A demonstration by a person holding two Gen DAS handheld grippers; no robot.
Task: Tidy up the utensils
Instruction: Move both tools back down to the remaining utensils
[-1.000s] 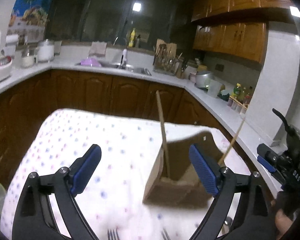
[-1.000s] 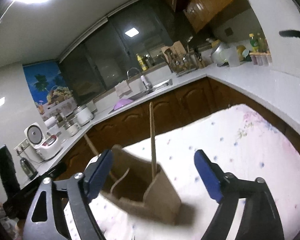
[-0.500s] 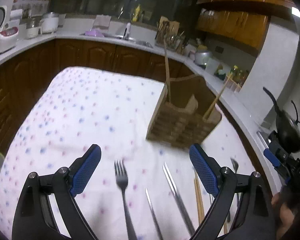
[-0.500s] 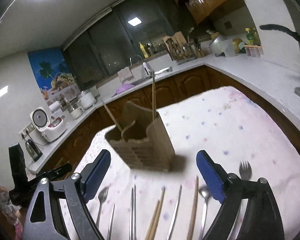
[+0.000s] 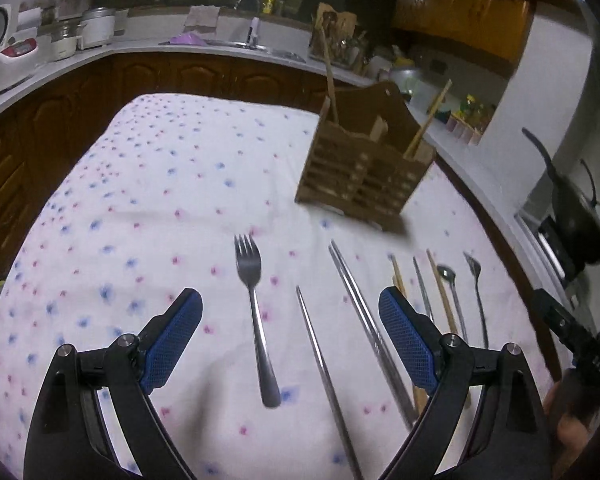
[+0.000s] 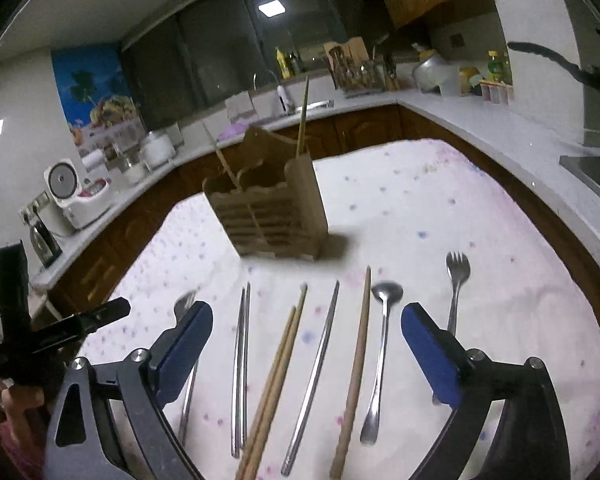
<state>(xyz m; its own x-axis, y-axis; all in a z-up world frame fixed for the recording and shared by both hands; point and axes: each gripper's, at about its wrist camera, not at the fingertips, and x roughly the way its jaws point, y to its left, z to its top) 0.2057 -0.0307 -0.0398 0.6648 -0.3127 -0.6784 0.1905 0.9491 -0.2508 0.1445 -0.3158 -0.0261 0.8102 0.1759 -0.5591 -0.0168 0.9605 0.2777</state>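
A brown slatted utensil holder (image 5: pixel 364 172) stands on the dotted tablecloth with two wooden chopsticks (image 5: pixel 424 124) upright in it; it also shows in the right wrist view (image 6: pixel 268 212). In front of it lie a fork (image 5: pixel 254 308), metal chopsticks (image 5: pixel 364 320), wooden chopsticks (image 6: pixel 278 376), a spoon (image 6: pixel 382 344) and a second fork (image 6: pixel 456 292). My left gripper (image 5: pixel 290 340) is open and empty above the fork. My right gripper (image 6: pixel 306 356) is open and empty above the row of chopsticks.
The table (image 5: pixel 148 184) carries a white cloth with pink and blue dots. Kitchen counters (image 6: pixel 480 120) wrap around it, with a rice cooker (image 6: pixel 72 196), a sink and a black pan (image 5: pixel 572 204) on the stove at the right.
Both views have tilted down and pulled back. The row of utensils on the cloth has come fully into view and the holder sits farther off. Both grippers stay open.
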